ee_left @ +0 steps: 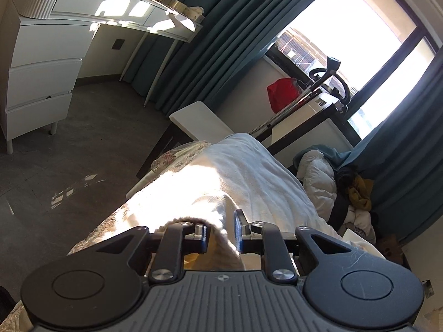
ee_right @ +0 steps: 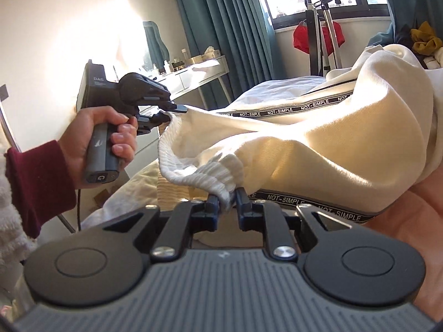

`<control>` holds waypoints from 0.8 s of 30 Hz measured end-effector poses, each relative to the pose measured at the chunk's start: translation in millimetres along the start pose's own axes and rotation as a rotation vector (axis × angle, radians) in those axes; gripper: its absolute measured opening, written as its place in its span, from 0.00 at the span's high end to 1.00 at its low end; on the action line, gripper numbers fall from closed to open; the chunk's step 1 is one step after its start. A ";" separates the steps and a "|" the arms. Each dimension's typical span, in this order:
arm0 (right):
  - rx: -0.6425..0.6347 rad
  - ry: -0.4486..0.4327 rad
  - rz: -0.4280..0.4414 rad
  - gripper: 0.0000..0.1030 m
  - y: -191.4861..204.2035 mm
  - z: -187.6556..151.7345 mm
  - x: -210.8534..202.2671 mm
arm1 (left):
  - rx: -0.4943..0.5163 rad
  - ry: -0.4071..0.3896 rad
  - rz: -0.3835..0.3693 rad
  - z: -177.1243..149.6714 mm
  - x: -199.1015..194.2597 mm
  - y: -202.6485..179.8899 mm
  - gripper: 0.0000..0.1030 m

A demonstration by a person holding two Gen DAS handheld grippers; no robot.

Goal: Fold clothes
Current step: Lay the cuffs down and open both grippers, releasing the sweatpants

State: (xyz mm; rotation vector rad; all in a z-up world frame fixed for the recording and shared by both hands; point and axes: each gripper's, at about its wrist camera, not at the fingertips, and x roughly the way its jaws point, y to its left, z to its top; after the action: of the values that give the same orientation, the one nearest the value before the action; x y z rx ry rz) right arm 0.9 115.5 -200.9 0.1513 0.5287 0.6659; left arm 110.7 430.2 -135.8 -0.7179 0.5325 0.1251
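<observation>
A cream sweatshirt (ee_right: 318, 149) with black "NOT-SIMPLE" tape trim is lifted over the bed (ee_right: 277, 88). My right gripper (ee_right: 227, 202) is shut on its bunched ribbed hem close to the camera. To the left, a hand (ee_right: 110, 135) in a maroon sleeve holds my left gripper (ee_right: 173, 113) at another point on the same hem. In the left wrist view the left gripper (ee_left: 221, 233) has a clear gap between its pads. The cream fabric (ee_left: 205, 202) runs through that gap and lies against the right pad only.
The bed's white cover (ee_left: 249, 166) stretches ahead. A white dresser and vanity (ee_left: 41, 55) stand across the grey floor (ee_left: 69, 152). A white bench (ee_left: 199, 121), a stand with red cloth (ee_left: 282, 96) and a clothes pile (ee_left: 332, 182) sit by the teal curtains (ee_left: 221, 27).
</observation>
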 end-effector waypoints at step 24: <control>-0.037 -0.169 -0.545 0.30 -146.5 7.0 -212.5 | 0.383 0.071 -0.180 -153.3 -8.8 -322.0 0.39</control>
State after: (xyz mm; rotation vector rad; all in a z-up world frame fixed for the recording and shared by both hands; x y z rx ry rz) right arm -55.5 -131.2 -149.8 0.0233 0.3701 0.1291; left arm 131.1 88.2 -36.5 -0.3942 0.5375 -0.1683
